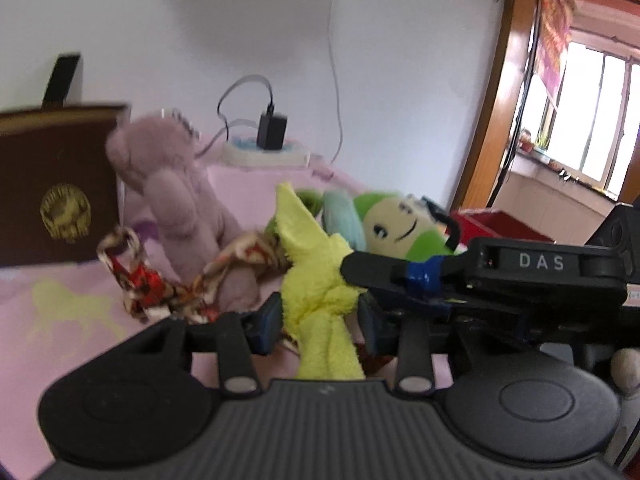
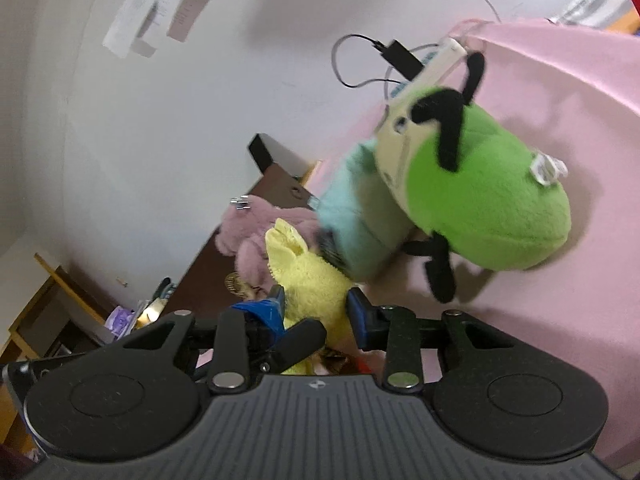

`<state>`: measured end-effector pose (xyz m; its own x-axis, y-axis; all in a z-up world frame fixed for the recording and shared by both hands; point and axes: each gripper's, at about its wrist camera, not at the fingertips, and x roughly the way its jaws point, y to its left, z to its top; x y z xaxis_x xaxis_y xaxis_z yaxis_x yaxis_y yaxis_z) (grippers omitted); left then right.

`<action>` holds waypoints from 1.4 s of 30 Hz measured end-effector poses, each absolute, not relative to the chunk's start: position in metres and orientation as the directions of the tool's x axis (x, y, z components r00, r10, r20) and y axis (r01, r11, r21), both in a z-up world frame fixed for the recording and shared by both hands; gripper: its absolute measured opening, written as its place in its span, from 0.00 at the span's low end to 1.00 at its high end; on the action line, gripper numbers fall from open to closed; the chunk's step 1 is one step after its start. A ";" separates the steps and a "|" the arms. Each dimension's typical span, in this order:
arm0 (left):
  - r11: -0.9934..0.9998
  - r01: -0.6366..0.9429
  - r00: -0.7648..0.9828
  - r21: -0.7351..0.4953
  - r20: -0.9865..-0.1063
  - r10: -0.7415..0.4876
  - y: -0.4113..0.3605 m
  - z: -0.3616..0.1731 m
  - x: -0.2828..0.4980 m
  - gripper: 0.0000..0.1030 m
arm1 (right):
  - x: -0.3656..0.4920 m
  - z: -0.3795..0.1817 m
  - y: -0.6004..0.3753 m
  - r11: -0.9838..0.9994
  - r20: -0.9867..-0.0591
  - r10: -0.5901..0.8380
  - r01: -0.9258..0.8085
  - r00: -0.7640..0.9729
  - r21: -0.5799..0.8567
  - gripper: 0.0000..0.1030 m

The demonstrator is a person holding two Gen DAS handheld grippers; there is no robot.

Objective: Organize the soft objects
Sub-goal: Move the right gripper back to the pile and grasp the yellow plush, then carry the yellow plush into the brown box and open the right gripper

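Observation:
A yellow fluffy cloth [image 1: 318,276] is held between both grippers. My left gripper [image 1: 320,322] is shut on its lower part. My right gripper [image 2: 316,314] is shut on the same yellow cloth [image 2: 310,280] and reaches in from the right in the left wrist view [image 1: 360,268]. A green plush doll [image 1: 400,224] with a cream face lies just behind the cloth on the pink bed sheet [image 1: 60,320]; it fills the right wrist view [image 2: 488,196]. A mauve plush toy [image 1: 180,196] and a red patterned fabric strip [image 1: 160,280] lie to the left.
A dark brown headboard [image 1: 56,184] stands at the left. A white power strip [image 1: 264,154] with a black charger and cables lies at the bed's far edge by the wall. A red box [image 1: 496,220] and a window [image 1: 592,120] are at the right.

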<state>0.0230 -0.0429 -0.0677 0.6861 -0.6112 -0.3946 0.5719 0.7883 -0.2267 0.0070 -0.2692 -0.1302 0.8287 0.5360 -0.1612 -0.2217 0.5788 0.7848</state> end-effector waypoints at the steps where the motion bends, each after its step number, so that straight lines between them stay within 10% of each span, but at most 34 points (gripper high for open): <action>1: 0.789 0.574 0.696 -0.218 -0.378 -0.611 -0.041 -0.063 0.019 0.34 | 0.003 -0.126 -0.268 0.578 -0.148 0.540 -0.238 0.829 0.780 0.16; 17: 0.893 0.449 0.867 -0.040 -0.224 -0.446 0.050 0.027 0.055 0.34 | 0.058 -0.016 -0.174 0.602 -0.020 0.649 -0.498 0.760 0.624 0.16; 42: 0.998 -0.032 0.888 0.058 -0.457 0.055 0.187 -0.021 0.202 0.51 | 0.190 -0.016 -0.030 0.581 -0.160 0.761 -0.550 0.629 0.599 0.20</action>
